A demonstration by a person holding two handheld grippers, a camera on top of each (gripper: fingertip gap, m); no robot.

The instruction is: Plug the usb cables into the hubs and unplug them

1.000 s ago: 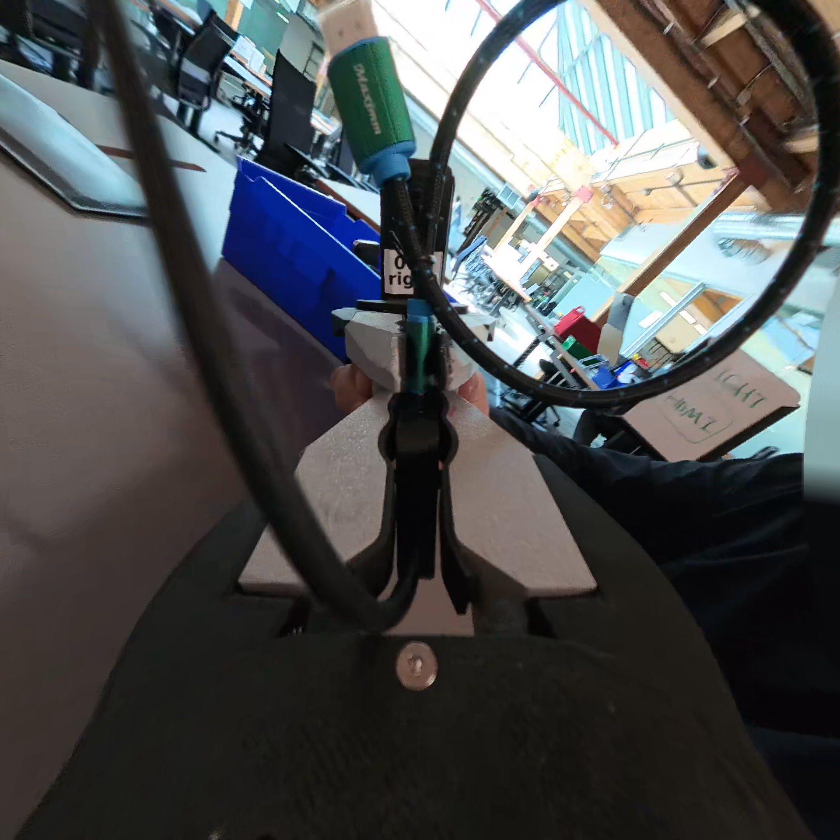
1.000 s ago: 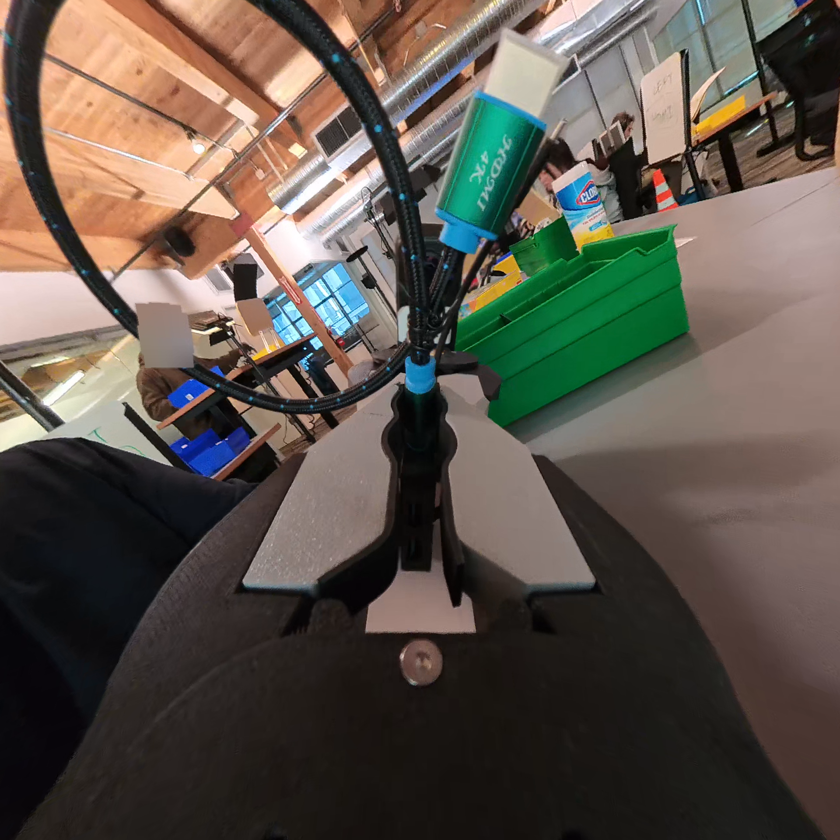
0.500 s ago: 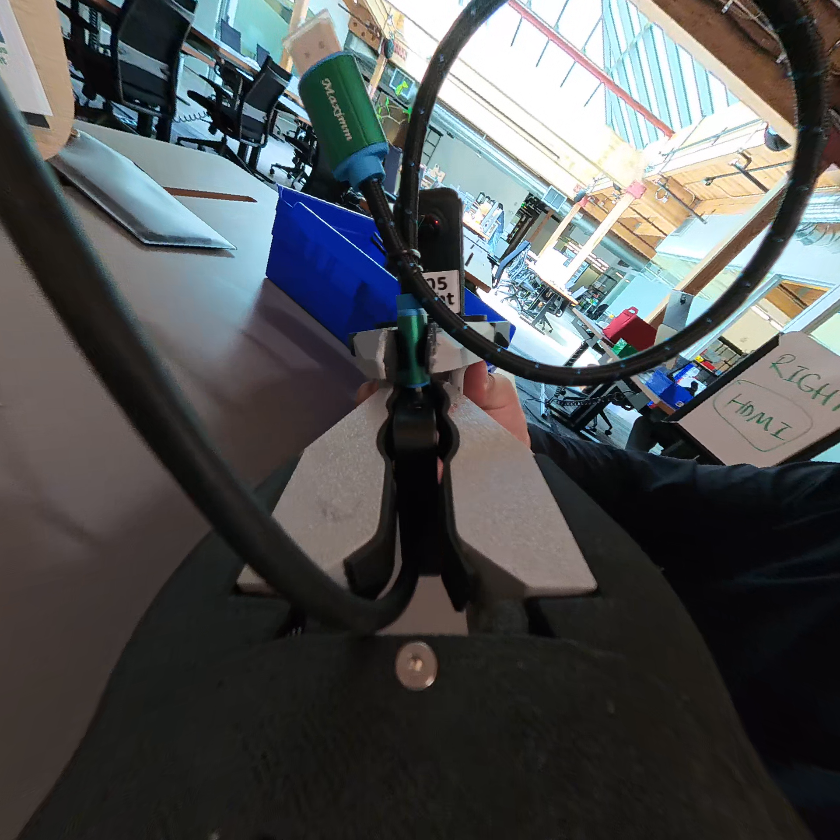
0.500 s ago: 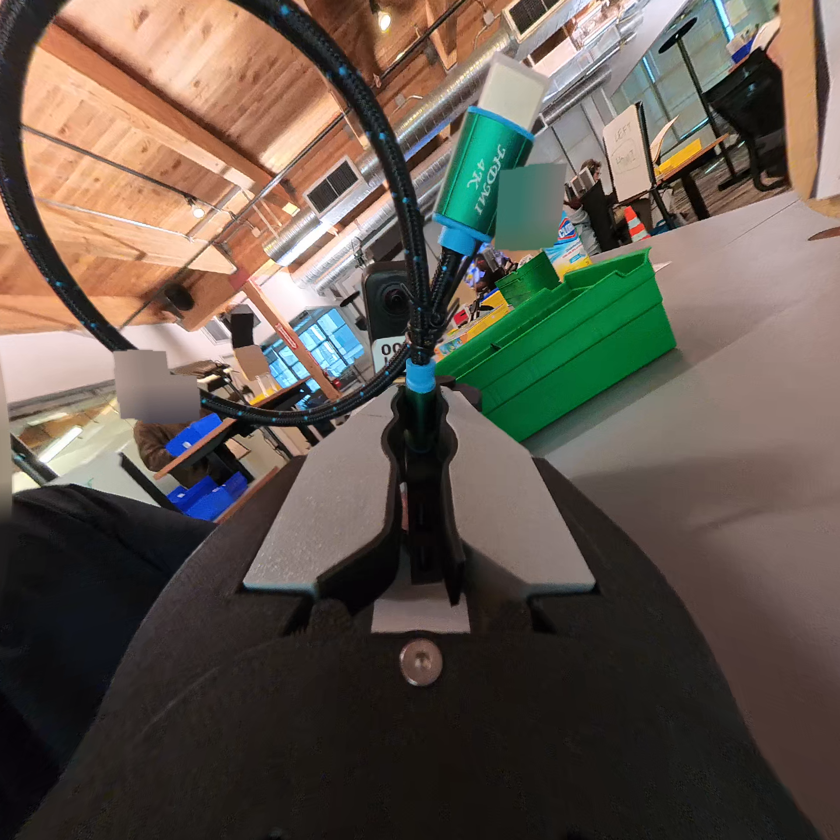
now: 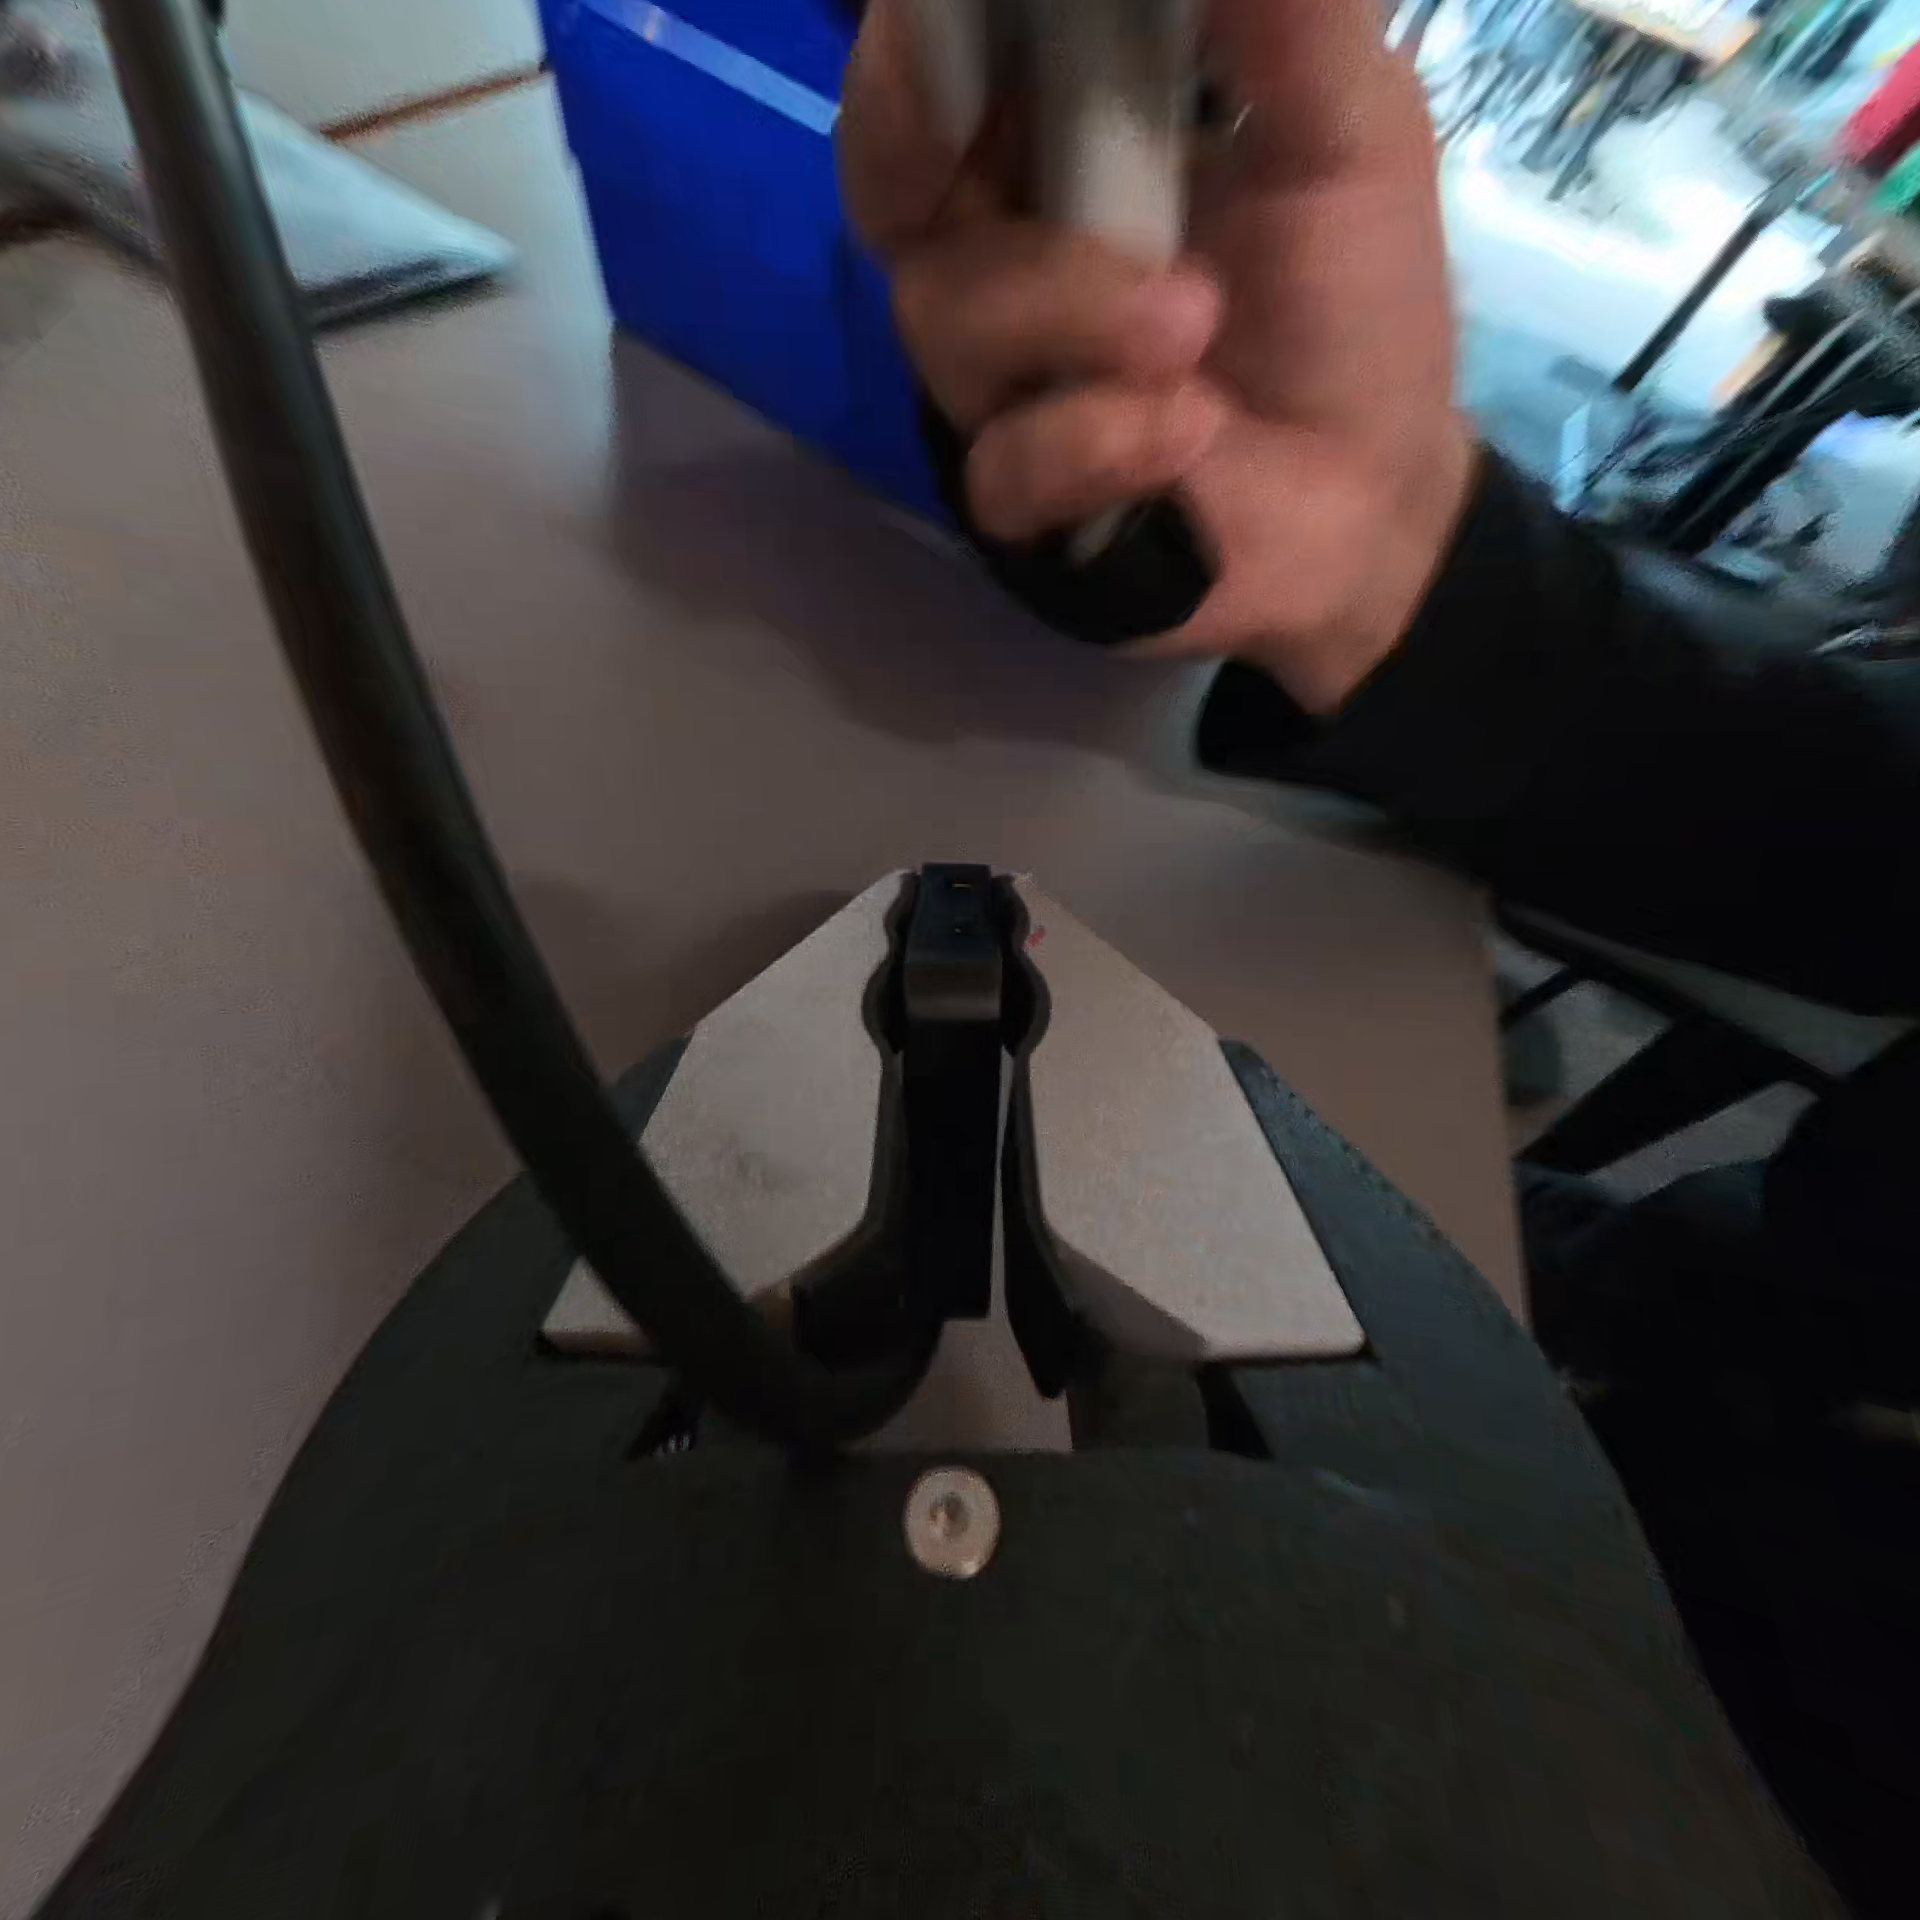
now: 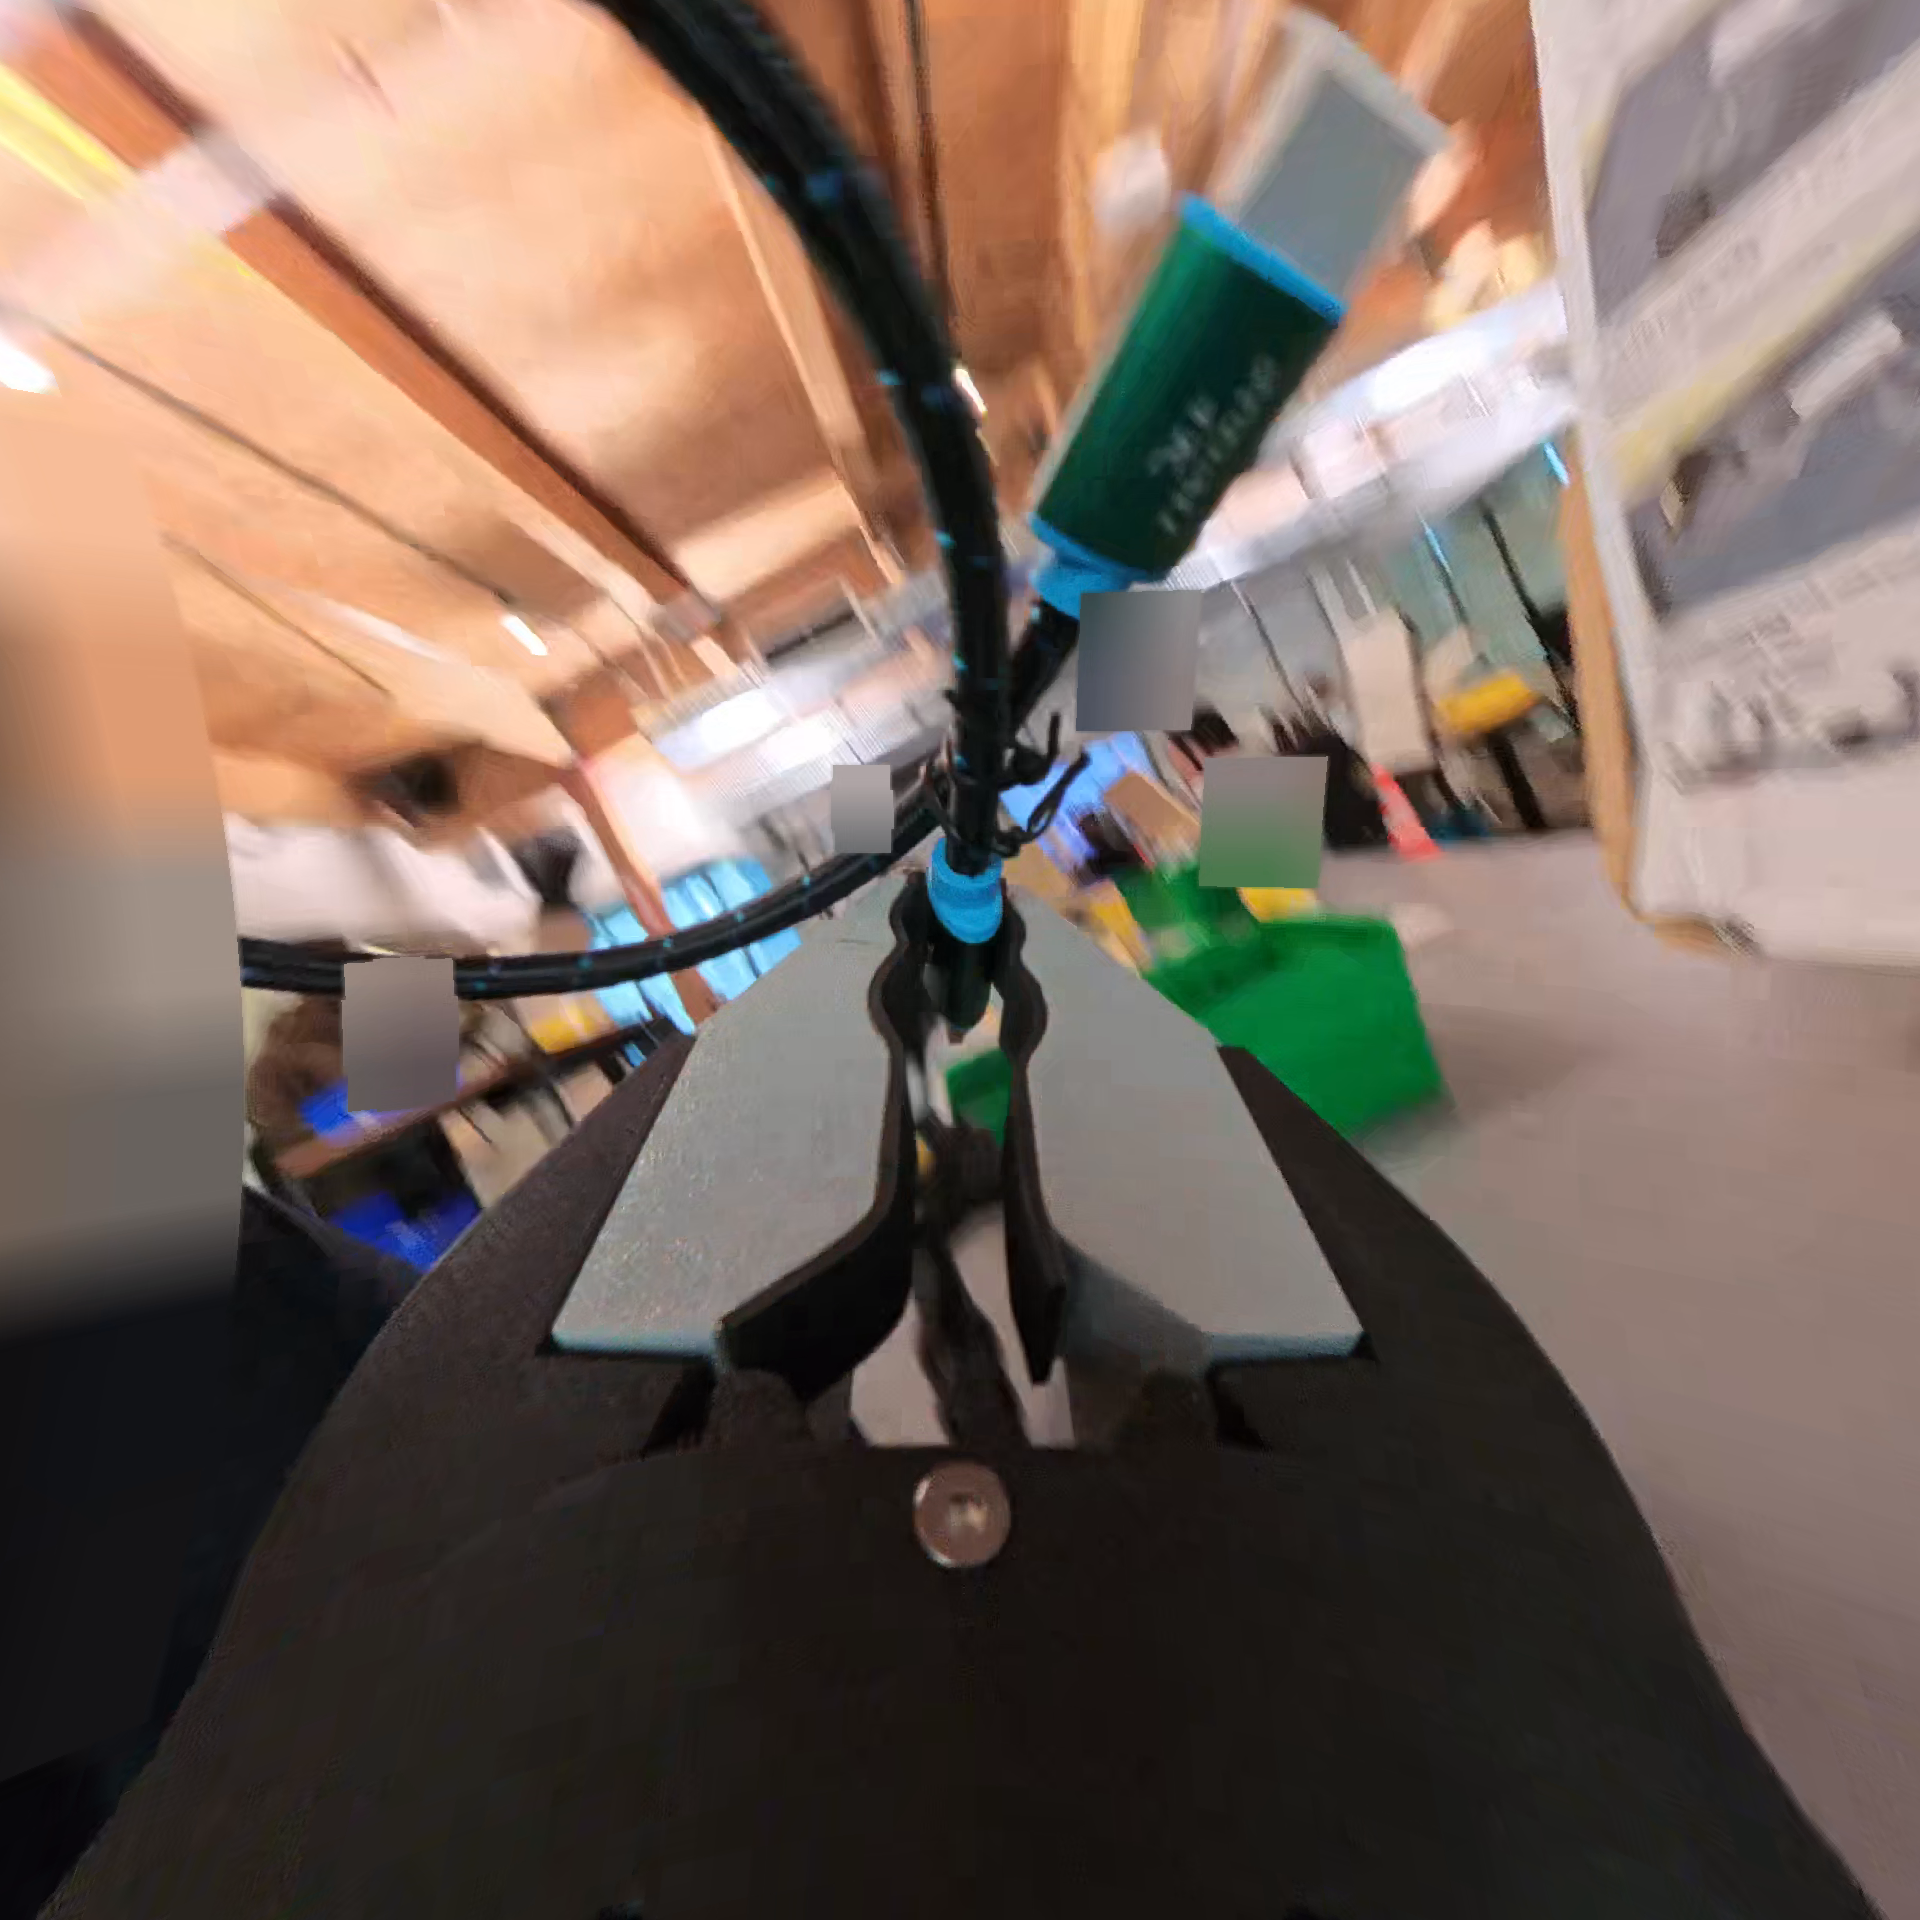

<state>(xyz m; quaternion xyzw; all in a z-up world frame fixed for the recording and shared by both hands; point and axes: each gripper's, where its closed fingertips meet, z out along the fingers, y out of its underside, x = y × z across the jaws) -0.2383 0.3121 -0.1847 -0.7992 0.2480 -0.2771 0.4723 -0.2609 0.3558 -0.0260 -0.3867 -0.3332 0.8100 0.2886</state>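
The left gripper [image 5: 954,904] is clamped on a black plug [image 5: 951,1039] over the grey table [image 5: 260,831], while the right gripper [image 6: 961,935], held higher, pinches a green connector [image 6: 961,935] of the braided cable [image 6: 935,416].

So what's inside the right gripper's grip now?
The right gripper pinches a green connector with a blue collar; braided cable rises from it. The connector's tip is hidden between the fingers.

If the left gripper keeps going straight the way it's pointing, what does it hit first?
Probably the person's hand around the other gripper's handle, straight ahead above the table. The left gripper is shut on a black plug; blur hides depth.
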